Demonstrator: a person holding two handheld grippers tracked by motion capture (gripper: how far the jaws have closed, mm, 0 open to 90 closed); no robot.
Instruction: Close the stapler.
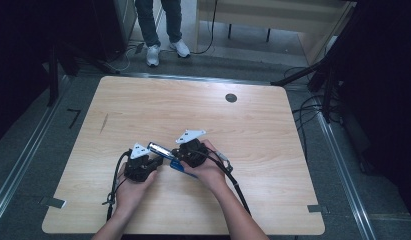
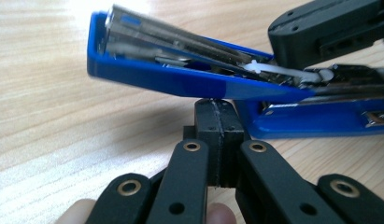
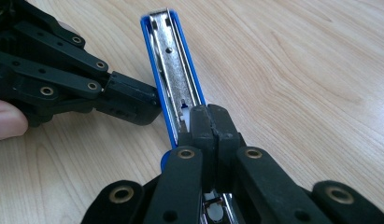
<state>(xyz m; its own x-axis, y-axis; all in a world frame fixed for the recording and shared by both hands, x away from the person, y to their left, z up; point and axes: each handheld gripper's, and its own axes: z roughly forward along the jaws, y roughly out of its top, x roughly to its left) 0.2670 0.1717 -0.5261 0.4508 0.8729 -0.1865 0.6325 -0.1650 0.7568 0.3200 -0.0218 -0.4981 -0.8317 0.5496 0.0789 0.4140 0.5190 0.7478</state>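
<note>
Near the desk front edge we had the blue stapler opened up; left hand-held gripper, jaws together, pushed under its lid; right hand-held gripper, also together, pressed on the magazine, long axis running away from it.

- A blue stapler lay opened on the light wooden desk, its silver staple channel facing up and running away from the camera.
- The right claw rose from the bottom edge with its two black jaws pressed together, their tips resting over the near part of the stapler's channel.
- The left claw reached in from the stapler's left side, its closed tip touching the blue edge about midway along.
- A fingertip showed behind that left claw, farther from the stapler.
</note>
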